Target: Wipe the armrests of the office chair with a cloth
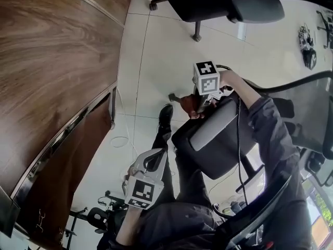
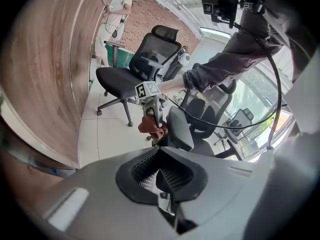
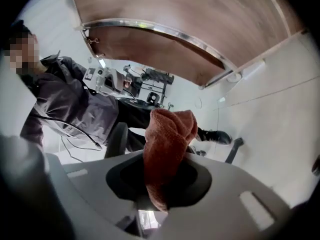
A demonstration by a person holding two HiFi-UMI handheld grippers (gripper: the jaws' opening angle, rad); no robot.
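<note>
The office chair's grey armrest point(image 1: 214, 130) lies just in front of me, slanting up to the right. My right gripper point(image 1: 198, 104) is shut on a reddish-brown cloth point(image 1: 188, 104) at the armrest's near end; whether the cloth touches the pad I cannot tell. In the right gripper view the cloth point(image 3: 167, 144) hangs bunched from between the jaws. My left gripper point(image 1: 149, 159) is low beside my leg, apart from the chair, shut with nothing in it. From the left gripper view I see the armrest point(image 2: 180, 130), the cloth point(image 2: 149, 126) and the right gripper point(image 2: 154, 109) ahead.
A wooden desk point(image 1: 52, 61) fills the left. Another black office chair point(image 1: 223, 4) stands on the pale tiled floor beyond, and its wheeled base point(image 2: 112, 101) shows in the left gripper view. A person point(image 2: 115, 14) stands far back. A white cable loop point(image 1: 122, 139) lies by the desk.
</note>
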